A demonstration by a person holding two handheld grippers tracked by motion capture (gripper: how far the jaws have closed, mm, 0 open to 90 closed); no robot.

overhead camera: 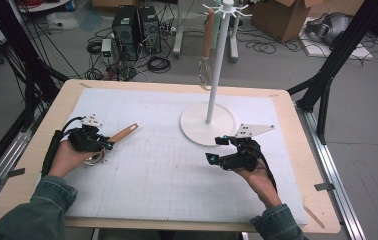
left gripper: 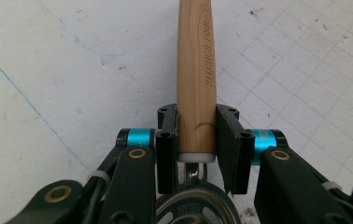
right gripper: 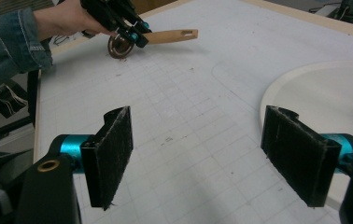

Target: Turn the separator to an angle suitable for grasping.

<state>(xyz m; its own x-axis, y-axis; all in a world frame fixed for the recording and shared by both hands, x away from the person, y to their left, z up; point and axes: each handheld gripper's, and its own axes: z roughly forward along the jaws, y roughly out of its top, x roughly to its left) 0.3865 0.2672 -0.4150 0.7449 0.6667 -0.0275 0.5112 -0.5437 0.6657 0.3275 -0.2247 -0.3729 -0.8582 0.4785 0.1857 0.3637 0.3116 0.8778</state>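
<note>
A: Item 1, the left gripper [overhead camera: 108,145]?
B: Sat at the left of the white gridded mat [overhead camera: 167,170], clenched on the wooden handle [left gripper: 196,74] of a kitchen utensil [overhead camera: 114,140]. In the left gripper view both jaws pressed the handle's sides near its lower end, just above a white collar and a metal shank. The handle bore the stamp "KITCHEN TOOL".

A: Where did the utensil lie?
B: Low over the mat's left part, handle pointing away toward the mat's middle, with a slot near its far tip. Its round metal head [right gripper: 118,45] sat under the gripper by the left hand [overhead camera: 69,157]. Whether it touched the mat could not be told.

A: Item 2, the right gripper [overhead camera: 218,149]?
B: Released. Its 2 pads [right gripper: 114,154] stood wide apart in the right gripper view, nothing between them, over bare grid just beside the stand's base.

A: Item 3?
B: 1 white stand [overhead camera: 216,65], round base [overhead camera: 197,127] on the mat's far right part, pole upright, pegs on top. 1 whisk with a wooden handle [overhead camera: 207,47] hung from a peg.

A: Support?
B: 1 wooden table [overhead camera: 307,160] under the mat.
</note>
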